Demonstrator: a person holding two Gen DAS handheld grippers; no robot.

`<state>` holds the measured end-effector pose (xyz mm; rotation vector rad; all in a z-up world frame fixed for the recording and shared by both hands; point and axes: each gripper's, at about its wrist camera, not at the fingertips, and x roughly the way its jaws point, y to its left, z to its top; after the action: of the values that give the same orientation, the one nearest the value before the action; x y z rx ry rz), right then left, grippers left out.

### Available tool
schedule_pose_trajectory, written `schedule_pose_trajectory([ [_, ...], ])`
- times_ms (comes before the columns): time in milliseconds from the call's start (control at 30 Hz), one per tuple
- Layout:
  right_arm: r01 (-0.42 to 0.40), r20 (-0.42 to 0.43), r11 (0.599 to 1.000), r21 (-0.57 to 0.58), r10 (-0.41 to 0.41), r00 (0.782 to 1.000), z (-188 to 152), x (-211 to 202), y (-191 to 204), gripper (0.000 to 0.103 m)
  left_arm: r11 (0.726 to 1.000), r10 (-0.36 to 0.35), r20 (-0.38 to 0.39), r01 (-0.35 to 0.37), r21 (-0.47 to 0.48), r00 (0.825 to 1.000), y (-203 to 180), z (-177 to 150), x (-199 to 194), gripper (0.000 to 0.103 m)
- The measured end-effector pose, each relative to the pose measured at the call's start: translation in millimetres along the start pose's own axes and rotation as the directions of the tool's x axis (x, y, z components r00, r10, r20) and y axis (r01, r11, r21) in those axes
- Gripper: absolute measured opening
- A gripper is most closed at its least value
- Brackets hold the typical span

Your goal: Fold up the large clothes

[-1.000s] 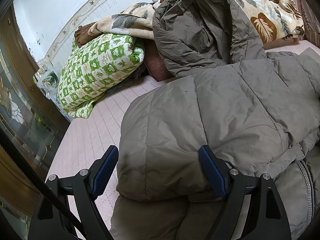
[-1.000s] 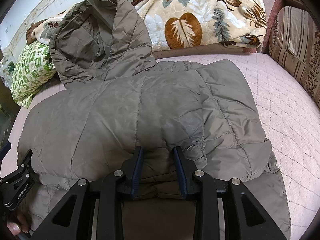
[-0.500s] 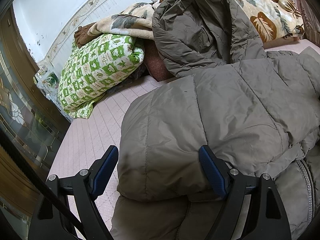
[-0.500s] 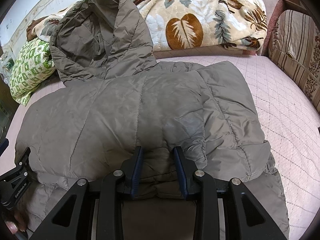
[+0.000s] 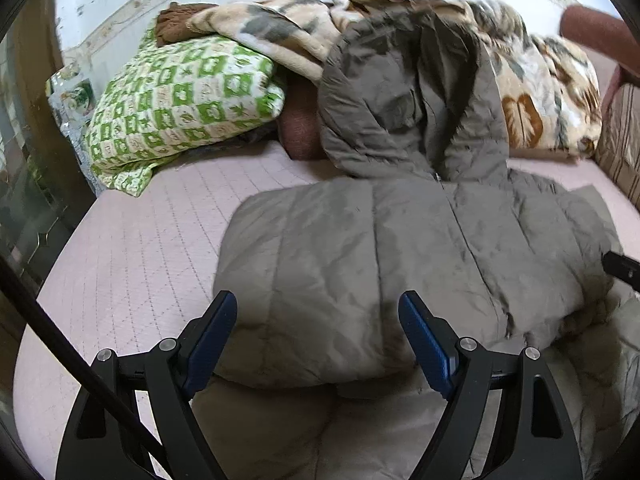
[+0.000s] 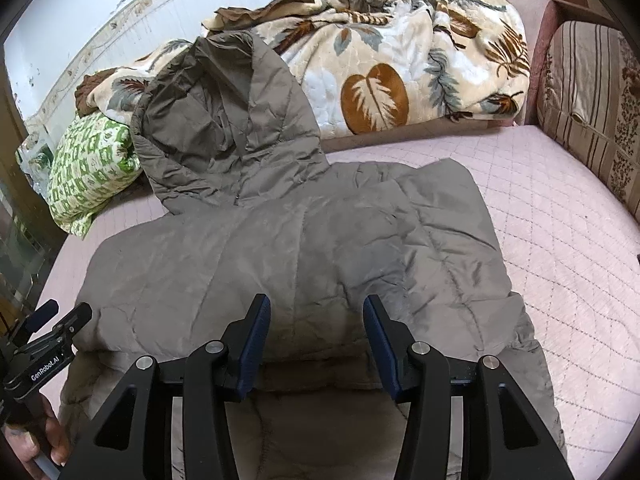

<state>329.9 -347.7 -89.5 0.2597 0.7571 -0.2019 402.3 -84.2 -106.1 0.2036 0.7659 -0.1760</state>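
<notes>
Jacket: the grey-brown padded jacket [image 6: 304, 256] lies on the pink quilted bed cover [image 6: 560, 240], doubled over on itself; the upper layer ends in a puffy fold edge just in front of both grippers.
Hood: the hood [image 6: 232, 120] points to 12 o'clock and leans on the leaf-pattern blanket [image 6: 400, 80]; the green pillow [image 5: 180, 100] is at 10 o'clock in the left view.
Left gripper: the left gripper [image 5: 316, 344] has its jaws wide apart, over the left end of the fold edge, and holds nothing.
Right gripper: the right gripper [image 6: 314, 344] has its jaws apart too, one on each side of the middle of the fold edge; no cloth is pinched between them.
Step in hand: I judge that one fold is laid down and the next grasp is being prepared.
How to do it well: take both layers at the edge together, not only the top one, because the smooth shell probably slips.
Grip depth: push the fingers far into the padding before closing, so the puffy cloth does not spring out.
Symmetry: keep the two grippers at the same height, so the next crease stays straight.
Hood care: bring the hood in toward 6 o'clock, otherwise it stays outside the bundle.
Risk: trapped air may open the fold again; press it flat after release.
</notes>
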Motion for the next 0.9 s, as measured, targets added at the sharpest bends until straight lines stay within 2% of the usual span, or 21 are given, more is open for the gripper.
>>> schedule_pose_trajectory([
  [133, 0.004, -0.104, 0.999, 0.047, 0.001, 0.995, -5.0, 19.9, -14.8, 0.053, 0.999, 0.02, -0.073, -0.017, 0.037, 0.997, -12.1, -7.2, 14.7, 0.082],
  [233, -0.036, -0.085, 0.996, 0.078, 0.042, 0.995, 0.2, 7.1, -17.9, 0.053, 0.999, 0.018, -0.049, -0.016, 0.03, 0.999, -10.2, -3.1, 3.6, 0.082],
  [367, -0.046, -0.022, 0.996, 0.083, 0.048, 0.999, 6.2, -19.6, -19.9, 0.053, 0.999, -0.018, 0.004, 0.018, -0.032, 1.0, 2.7, 5.2, -24.3, 0.082],
  [467, -0.057, -0.015, 0.992, 0.11, 0.059, 0.998, 4.1, -31.3, -26.3, 0.054, 0.997, -0.046, 0.009, 0.047, -0.062, 0.999, 11.5, 4.3, -39.7, 0.082],
  [567, -0.054, -0.013, 0.991, 0.119, 0.056, 0.998, -1.0, -46.5, -33.5, 0.054, 0.997, -0.046, 0.01, 0.046, -0.067, 0.999, 14.2, -3.6, -53.5, 0.082],
  [667, -0.049, -0.005, 0.991, 0.125, 0.05, 0.999, -7.4, -63.1, -40.9, 0.054, 0.996, -0.04, -0.001, 0.039, -0.077, 0.999, 17.2, -18.9, -63.6, 0.082],
  [833, -0.056, -0.019, 0.987, 0.15, 0.059, 0.998, -30.0, -81.7, -53.2, 0.057, 0.985, -0.101, -0.068, 0.09, -0.148, 0.993, 21.8, -50.2, -69.6, 0.082],
  [900, -0.064, -0.041, 0.985, 0.16, 0.072, 0.997, -39.2, -81.7, -55.3, 0.057, 0.983, -0.104, -0.077, 0.09, -0.161, 0.992, 20.8, -57.4, -71.4, 0.082],
])
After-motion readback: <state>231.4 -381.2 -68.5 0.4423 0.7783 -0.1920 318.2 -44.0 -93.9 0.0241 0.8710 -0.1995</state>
